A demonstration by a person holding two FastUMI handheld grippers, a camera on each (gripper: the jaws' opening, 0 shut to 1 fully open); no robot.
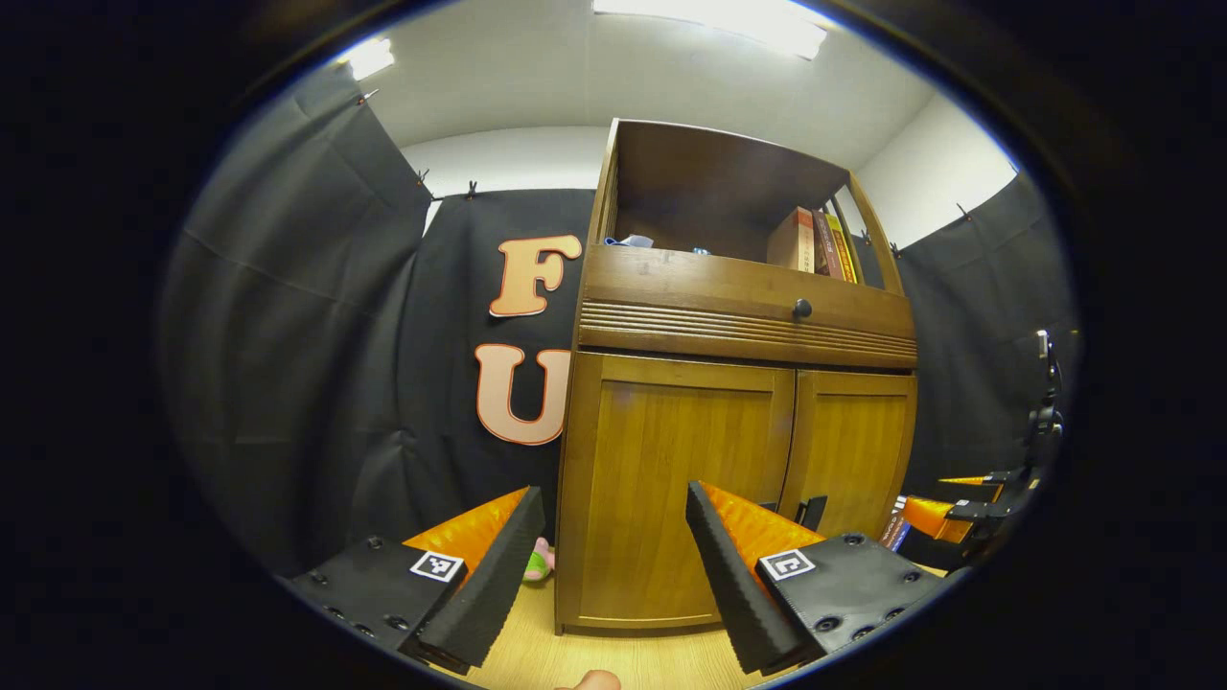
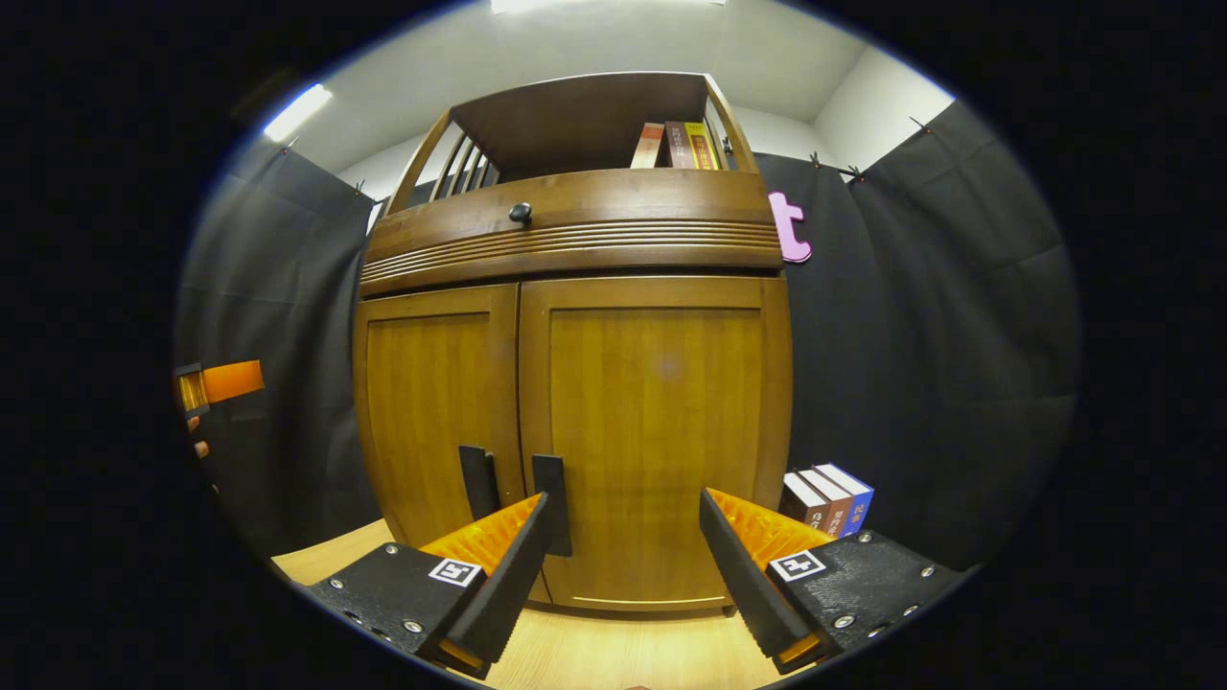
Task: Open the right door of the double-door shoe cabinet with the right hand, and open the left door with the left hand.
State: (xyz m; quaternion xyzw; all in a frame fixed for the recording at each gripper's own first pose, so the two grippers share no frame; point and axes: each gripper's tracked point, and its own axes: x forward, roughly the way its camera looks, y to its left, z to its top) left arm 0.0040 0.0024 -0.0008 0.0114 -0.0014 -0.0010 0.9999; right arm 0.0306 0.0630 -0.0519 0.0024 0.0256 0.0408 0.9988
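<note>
The wooden shoe cabinet stands on the floor with both lower doors shut. In the left gripper view my left gripper is open in front of the left door, apart from it. The right door lies beyond, and a dark handle shows at the seam. My right gripper hangs at the far right. In the right gripper view that gripper is open before the right door. One of its fingers is just below the right door's handle. The left door's handle stands beside it.
A drawer with a round knob runs above the doors, and books stand on the open shelf on top. More books stand on the floor right of the cabinet. A small pink and green thing lies at its left foot.
</note>
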